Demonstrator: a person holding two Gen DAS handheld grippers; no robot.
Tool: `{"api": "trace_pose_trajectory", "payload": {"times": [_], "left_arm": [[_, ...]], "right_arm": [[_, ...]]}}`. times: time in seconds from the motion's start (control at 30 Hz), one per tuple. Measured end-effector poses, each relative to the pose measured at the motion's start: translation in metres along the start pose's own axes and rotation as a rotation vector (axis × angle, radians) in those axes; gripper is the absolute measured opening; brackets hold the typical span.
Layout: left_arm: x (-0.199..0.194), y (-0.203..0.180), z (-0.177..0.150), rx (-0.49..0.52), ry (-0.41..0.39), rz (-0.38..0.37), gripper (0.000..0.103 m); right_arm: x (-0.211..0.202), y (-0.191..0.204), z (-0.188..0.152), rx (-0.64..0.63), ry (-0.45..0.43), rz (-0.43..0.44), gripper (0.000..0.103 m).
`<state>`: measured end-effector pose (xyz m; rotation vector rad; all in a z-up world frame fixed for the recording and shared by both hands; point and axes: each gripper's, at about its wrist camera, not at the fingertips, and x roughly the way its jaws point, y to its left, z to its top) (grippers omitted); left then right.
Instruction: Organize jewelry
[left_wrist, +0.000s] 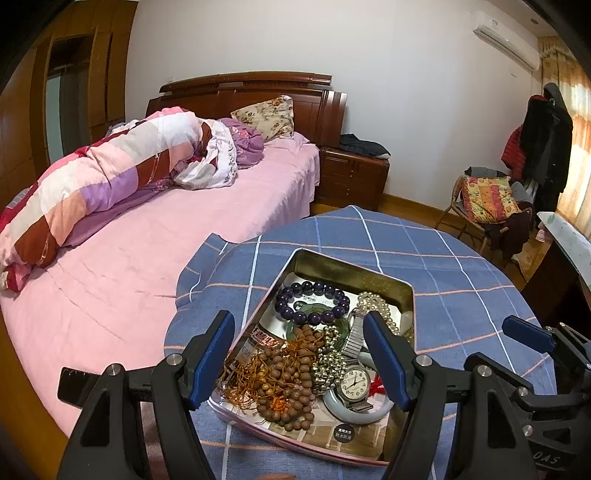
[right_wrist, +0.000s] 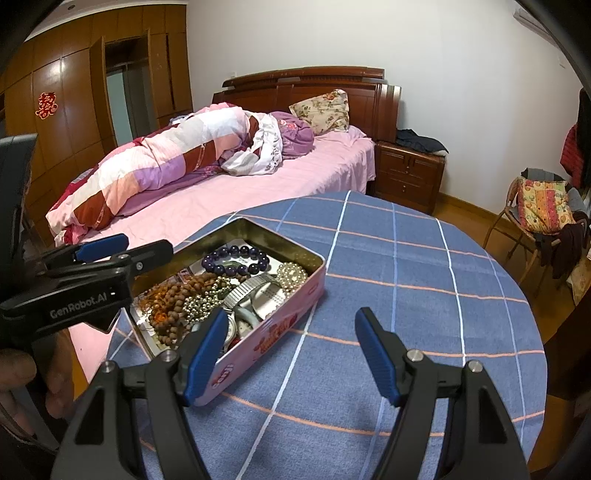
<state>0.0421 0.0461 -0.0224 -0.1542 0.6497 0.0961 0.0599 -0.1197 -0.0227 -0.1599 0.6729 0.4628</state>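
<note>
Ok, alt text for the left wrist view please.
The open left claw hovers over an open tin heaped with jewelry: purple bead bracelet, brown beads, wristwatch. The tin sits on a blue checked tablecloth beside a pink bed.

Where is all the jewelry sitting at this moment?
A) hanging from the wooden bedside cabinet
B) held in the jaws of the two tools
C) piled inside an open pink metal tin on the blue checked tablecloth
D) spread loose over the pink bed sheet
C: the purple bead bracelet, brown wooden bead strand and silver wristwatch all lie in the open pink metal tin on the blue checked tablecloth.
</note>
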Motion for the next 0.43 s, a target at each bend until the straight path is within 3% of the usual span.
{"api": "trace_pose_trajectory", "payload": {"times": [0.43], "left_arm": [[0.0003,-0.0023,-0.0022,0.026,-0.001,0.027,0.072]], "right_arm": [[0.0017,-0.0015,-0.0007,-0.002,0.003,-0.001,0.076]]}}
